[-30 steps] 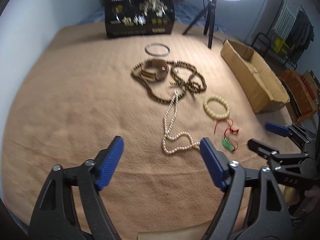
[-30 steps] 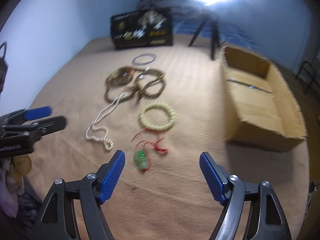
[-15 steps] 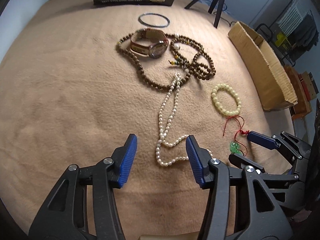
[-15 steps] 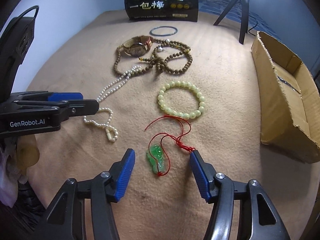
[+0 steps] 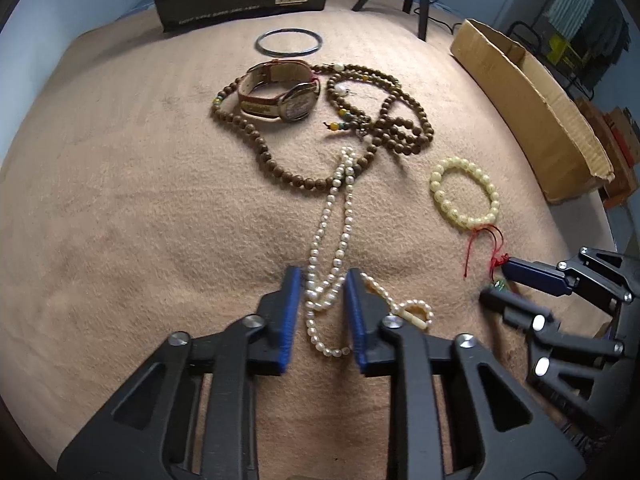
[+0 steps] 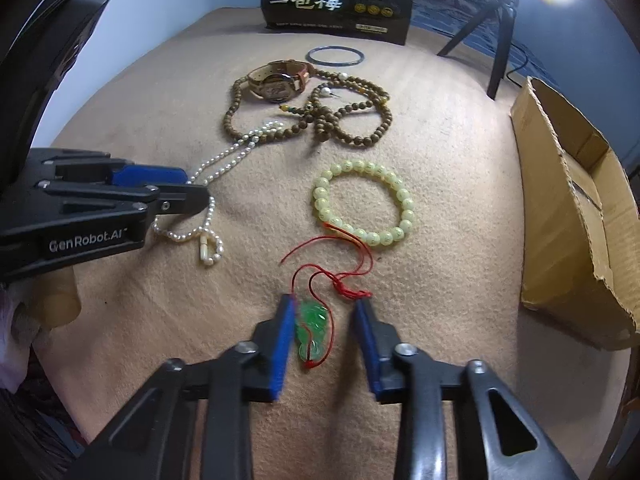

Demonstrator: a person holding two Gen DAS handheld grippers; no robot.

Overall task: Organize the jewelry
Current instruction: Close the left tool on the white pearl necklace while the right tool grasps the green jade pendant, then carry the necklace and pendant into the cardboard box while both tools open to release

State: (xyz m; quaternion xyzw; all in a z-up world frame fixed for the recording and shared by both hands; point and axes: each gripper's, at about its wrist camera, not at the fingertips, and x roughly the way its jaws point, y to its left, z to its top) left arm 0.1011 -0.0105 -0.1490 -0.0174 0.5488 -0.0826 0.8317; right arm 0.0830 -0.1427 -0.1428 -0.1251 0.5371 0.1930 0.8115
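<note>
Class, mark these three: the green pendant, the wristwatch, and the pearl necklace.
green pendant (image 6: 313,330), right wrist view, middle of the stone.
wristwatch (image 5: 298,102), left wrist view, the dial face.
pearl necklace (image 5: 343,236), left wrist view, its right strand.

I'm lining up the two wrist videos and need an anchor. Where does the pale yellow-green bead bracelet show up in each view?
Left wrist: the bead bracelet lies right of centre, beyond the pearl necklace.
Right wrist: the bead bracelet sits at centre, just beyond the green pendant.
Shared landmark: the wristwatch inside the brown bead strand, farther back in both.
</note>
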